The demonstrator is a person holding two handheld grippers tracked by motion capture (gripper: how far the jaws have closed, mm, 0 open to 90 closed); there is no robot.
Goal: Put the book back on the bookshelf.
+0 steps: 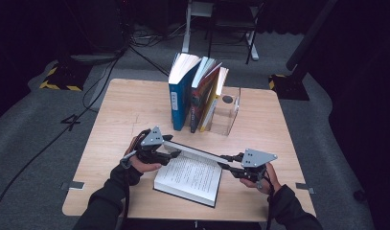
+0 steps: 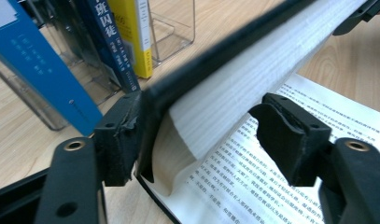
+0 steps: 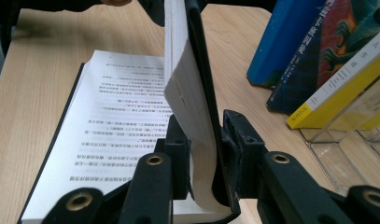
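Black-covered open book (image 2: 253, 60) between the left tool's (image 2: 208, 135) parted jaws — blue book (image 2: 33, 65) behind.

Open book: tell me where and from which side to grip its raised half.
Grip the raised half at its short ends, one gripper per side, as the right gripper does. It stands nearly upright, so cover and pages fit between the jaws. The left gripper stands open around its end.

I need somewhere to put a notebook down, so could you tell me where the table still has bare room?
The widest bare patch lies left of the upright books, out to the table left edge. A narrower strip runs right of the clear bookstand. The near middle is crowded by the open book, the left gripper and the right gripper.
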